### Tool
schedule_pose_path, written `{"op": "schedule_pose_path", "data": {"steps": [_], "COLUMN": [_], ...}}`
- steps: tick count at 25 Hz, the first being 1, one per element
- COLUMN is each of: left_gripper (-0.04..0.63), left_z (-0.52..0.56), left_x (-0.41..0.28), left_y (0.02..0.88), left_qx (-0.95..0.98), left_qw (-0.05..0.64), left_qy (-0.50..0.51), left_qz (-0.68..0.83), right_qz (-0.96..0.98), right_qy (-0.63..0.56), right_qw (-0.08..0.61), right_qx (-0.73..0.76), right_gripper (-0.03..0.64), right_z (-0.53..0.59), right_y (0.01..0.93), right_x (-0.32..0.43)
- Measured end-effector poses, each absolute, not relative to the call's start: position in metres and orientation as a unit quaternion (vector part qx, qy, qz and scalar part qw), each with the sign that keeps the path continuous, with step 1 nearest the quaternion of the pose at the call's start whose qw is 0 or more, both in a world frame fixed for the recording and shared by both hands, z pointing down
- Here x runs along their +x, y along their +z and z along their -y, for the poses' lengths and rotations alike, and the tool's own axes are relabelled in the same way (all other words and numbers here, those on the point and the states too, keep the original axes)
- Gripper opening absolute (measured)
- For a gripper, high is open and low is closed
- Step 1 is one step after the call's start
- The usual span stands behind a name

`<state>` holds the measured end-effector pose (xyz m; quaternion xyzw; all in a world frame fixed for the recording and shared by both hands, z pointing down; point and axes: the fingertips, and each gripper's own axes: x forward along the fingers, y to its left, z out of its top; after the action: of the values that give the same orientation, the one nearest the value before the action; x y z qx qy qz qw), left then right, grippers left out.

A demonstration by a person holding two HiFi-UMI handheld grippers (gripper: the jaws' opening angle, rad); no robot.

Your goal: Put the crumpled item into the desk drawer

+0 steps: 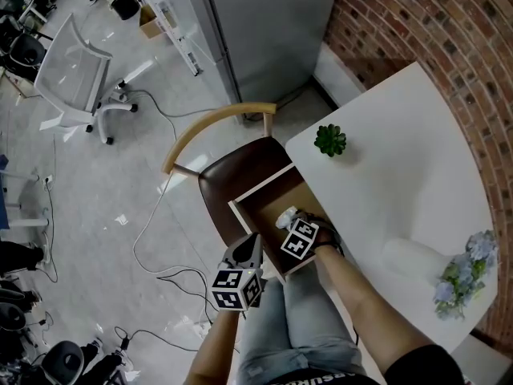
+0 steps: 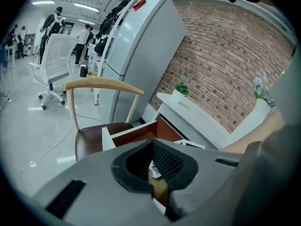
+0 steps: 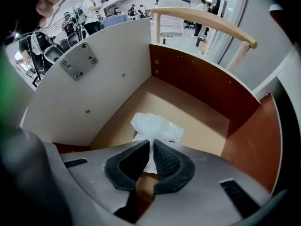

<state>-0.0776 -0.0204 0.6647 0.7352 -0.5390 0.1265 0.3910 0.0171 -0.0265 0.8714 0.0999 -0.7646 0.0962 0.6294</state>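
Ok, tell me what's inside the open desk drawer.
The crumpled white item shows inside the drawer, pinched in the right gripper. The tan floor around it is bare. The gripper's body covers the drawer's near end, so anything there cannot be seen.

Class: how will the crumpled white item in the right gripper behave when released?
Probably light: the right gripper pinches just one edge of the crumpled item, yet it holds up. Likely soft and crushable, given its wrinkles. It should settle in the drawer, not roll.
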Motion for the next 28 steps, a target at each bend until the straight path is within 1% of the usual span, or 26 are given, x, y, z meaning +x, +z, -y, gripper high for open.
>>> {"op": "schedule_pose_path", "data": {"steps": [6, 9, 15, 28], "left_gripper": [-0.003, -0.003, -0.003, -0.003], "left_z": [0.021, 0.021, 0.02, 0.017], "left_x": [-0.079, -0.08, -0.079, -0.079], "left_y": [0.666, 0.666, 0.66, 0.632], "left_qx": [0.735, 0.734, 0.734, 0.739], "left_qw": [0.391, 0.391, 0.389, 0.382], "left_qy": [0.127, 0.127, 0.126, 0.126], "left_qz": [0.54, 0.541, 0.542, 0.541], "right_qz": [0.76, 0.76, 0.764, 0.792], "right_qy": [0.104, 0.109, 0.116, 0.128], "right_qw": [0.636, 0.635, 0.628, 0.575], "right_qx": [0.09, 0.088, 0.093, 0.161], "right_gripper": [0.026, 0.057, 0.08, 0.091], "right_z": [0.023, 0.022, 0.021, 0.023], "right_y": [0.876, 0.876, 0.869, 0.821], "right_x": [0.02, 0.019, 0.018, 0.003]}}
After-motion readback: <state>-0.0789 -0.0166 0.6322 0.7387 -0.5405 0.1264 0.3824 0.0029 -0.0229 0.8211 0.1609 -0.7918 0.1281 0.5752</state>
